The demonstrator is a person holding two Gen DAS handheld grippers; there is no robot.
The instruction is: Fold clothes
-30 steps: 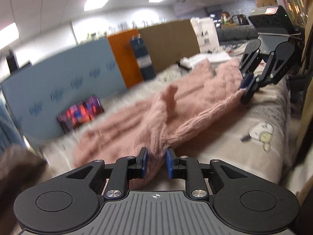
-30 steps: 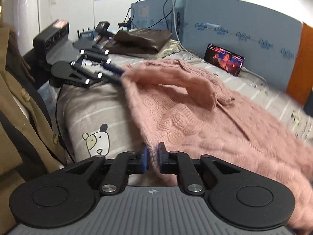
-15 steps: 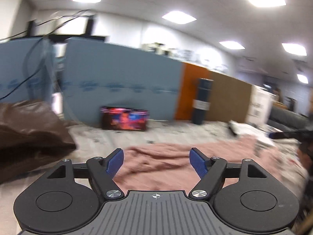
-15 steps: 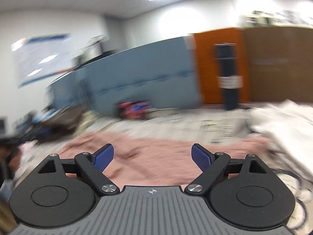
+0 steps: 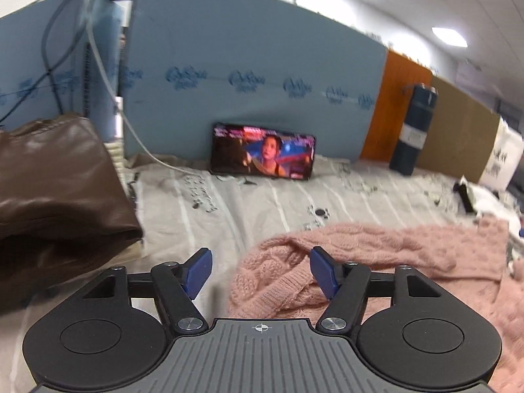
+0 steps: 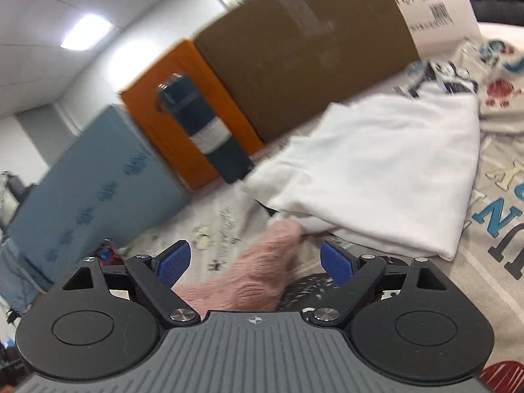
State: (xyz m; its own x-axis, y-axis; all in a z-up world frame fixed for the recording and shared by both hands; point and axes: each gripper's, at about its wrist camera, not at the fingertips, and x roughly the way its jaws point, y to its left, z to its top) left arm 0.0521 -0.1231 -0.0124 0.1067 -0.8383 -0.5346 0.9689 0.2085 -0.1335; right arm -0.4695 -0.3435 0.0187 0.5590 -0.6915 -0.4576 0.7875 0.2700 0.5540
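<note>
Left wrist view: the left gripper [image 5: 260, 270] hangs with its blue-padded jaws spread wide, holding nothing. Below and right of it a pink knitted sweater [image 5: 376, 262] lies bunched on the bed [image 5: 262, 203], which wears a grey striped cover; a fold of the knit sits just in front of the right finger. At the bed's left edge rests a brown leather garment [image 5: 55, 183]. Along the far edge a phone [image 5: 263, 151] with a lit screen leans against a blue foam board [image 5: 245, 75], and a dark bottle [image 5: 414, 129] stands before an orange panel [image 5: 401, 108].

Right wrist view: the frame is tilted. The right gripper [image 6: 255, 263] also gapes, empty. Between its jaws an end of the pink sweater, possibly a sleeve, reaches up to touch folded white clothing [image 6: 393, 170] stacked toward the bed's right side. A cardboard panel [image 6: 301, 55] stands behind.
</note>
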